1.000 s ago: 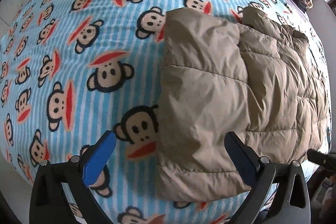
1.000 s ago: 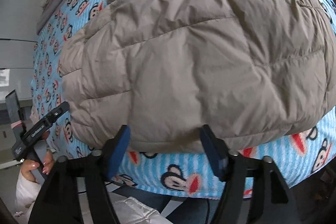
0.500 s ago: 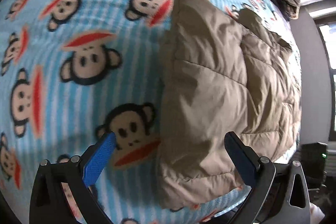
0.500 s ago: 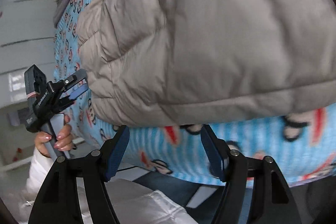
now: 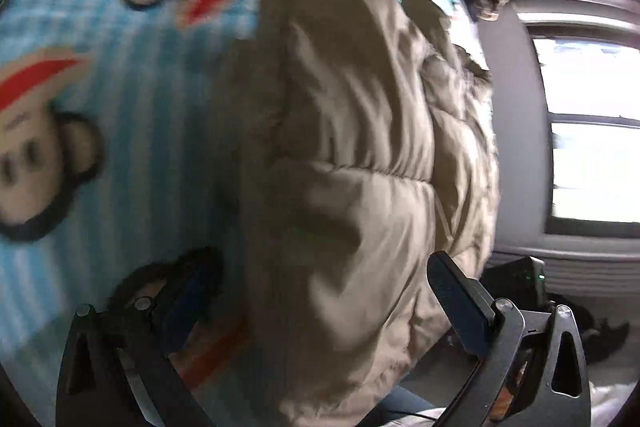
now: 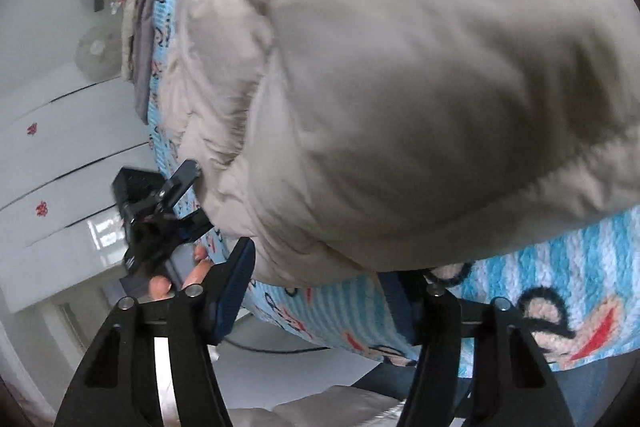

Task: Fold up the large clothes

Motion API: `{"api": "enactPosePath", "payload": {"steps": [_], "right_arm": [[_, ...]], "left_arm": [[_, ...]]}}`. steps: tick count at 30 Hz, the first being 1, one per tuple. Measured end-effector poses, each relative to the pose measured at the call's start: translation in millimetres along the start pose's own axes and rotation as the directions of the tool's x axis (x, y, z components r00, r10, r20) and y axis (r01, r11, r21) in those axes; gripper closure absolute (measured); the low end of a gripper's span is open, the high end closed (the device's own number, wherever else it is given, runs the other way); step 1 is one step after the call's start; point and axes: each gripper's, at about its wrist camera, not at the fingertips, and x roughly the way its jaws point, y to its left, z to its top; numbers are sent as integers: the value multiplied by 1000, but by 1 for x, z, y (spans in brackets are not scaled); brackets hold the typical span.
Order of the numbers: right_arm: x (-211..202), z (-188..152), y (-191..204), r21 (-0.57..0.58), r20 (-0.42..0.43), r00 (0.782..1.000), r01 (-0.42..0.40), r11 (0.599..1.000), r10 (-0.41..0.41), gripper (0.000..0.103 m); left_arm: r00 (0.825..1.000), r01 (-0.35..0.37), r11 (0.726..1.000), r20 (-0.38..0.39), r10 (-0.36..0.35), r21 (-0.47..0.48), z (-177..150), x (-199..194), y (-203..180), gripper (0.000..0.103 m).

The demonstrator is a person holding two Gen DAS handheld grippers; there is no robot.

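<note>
Our jacket (image 5: 352,155) lies centre frame on the blanket (image 5: 100,87), sleeves apparently folded in; a final fold seems left. Left gripper (image 5: 320,303) and right gripper (image 6: 320,291) both gape wide around its near hem, holding nothing.

A quilted, puffy cloth with a slight sheen is seen on the beige jacket (image 5: 352,155) between the fingers. A fuzzy, matt fleece is shown by the striped blanket (image 6: 592,259) beneath. Matt black plastic frames and blue textured pads (image 6: 236,287) are seen on the fingers.
</note>
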Motion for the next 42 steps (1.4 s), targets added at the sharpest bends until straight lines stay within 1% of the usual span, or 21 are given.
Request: {"api": "enactPosePath", "payload": {"steps": [4, 6, 7, 9, 10, 11, 13, 14, 15, 16, 17, 18, 19, 20, 21, 22, 27, 31, 36, 39, 42], "right_arm": [[0, 1, 1, -14, -9, 1000, 10, 1000, -10, 38], [4, 0, 0, -13, -22, 1000, 21, 1000, -22, 38], [5, 1, -1, -12, -28, 999, 29, 1000, -29, 38], [4, 1, 2, -28, -54, 997, 59, 998, -61, 38], [1, -1, 8, -58, -75, 994, 75, 995, -80, 38], [-4, -1, 12, -89, -91, 991, 90, 992, -98, 38], [-21, -7, 32, -197, -95, 984, 127, 972, -148, 38], [-32, -9, 41, -254, -60, 982, 157, 954, -178, 38], [-48, -9, 52, -320, 14, 975, 215, 923, -223, 39], [-62, -8, 62, -372, 107, 958, 287, 883, -266, 53], [-79, -5, 72, -416, 232, 918, 393, 820, -322, 65], [-85, -1, 79, -422, 306, 881, 466, 778, -361, 86], [-92, 6, 82, -418, 372, 838, 535, 734, -399, 90], [-96, 15, 82, -416, 422, 805, 581, 700, -418, 90], [-98, 25, 80, -416, 459, 782, 609, 675, -422, 90], [-98, 36, 76, -417, 471, 775, 617, 667, -422, 90], [-73, 92, 53, -433, 417, 816, 565, 702, -400, 91], [-68, 117, 38, -418, 341, 878, 462, 783, -336, 91], [-76, 135, 10, -356, 239, 948, 289, 889, -213, 94], [-79, 144, -6, -316, 191, 971, 202, 927, -146, 97], [-80, 153, -20, -275, 147, 985, 125, 953, -87, 99]], "left_arm": [[997, 60, 998, -54, -58, 32, 12, 26, -10, 0], [996, 48, 997, -79, -44, 55, 14, 36, -16, 0], [996, 21, 997, -91, -14, 73, 15, 41, -21, 1], [995, -10, 995, -95, 20, 103, 17, 46, -29, 33], [994, 25, 994, -108, -14, 104, 17, 46, -30, 59], [993, 62, 995, -109, -52, 84, 18, 45, -29, 64], [994, 66, 993, -96, -57, 95, 16, 43, -31, 68], [995, 59, 994, -88, -51, 96, 15, 42, -33, 69], [995, 59, 994, -84, -52, 92, 14, 40, -33, 71], [996, 61, 994, -77, -54, 88, 12, 38, -36, 72], [996, 58, 995, -70, -52, 87, 11, 35, -39, 74], [997, 57, 995, -64, -52, 87, 9, 30, -41, 75], [997, 55, 994, -55, -50, 89, 7, 26, -47, 75], [998, 52, 994, -47, -48, 92, 6, 21, -52, 78], [998, 52, 994, -41, -48, 94, 4, 17, -58, 78], [998, 48, 994, -33, -45, 94, 2, 12, -65, 78], [998, 55, 992, 6, -56, 112, -6, -8, -123, 78], [1000, 12, 984, 19, -15, 180, -10, -11, -200, 78], [992, -123, 950, 13, 125, 286, -10, 24, -300, 78], [968, -236, 908, 5, 250, 345, -13, 59, -351, 78], [941, -318, 867, 18, 337, 385, -23, 81, -375, 72]]}}
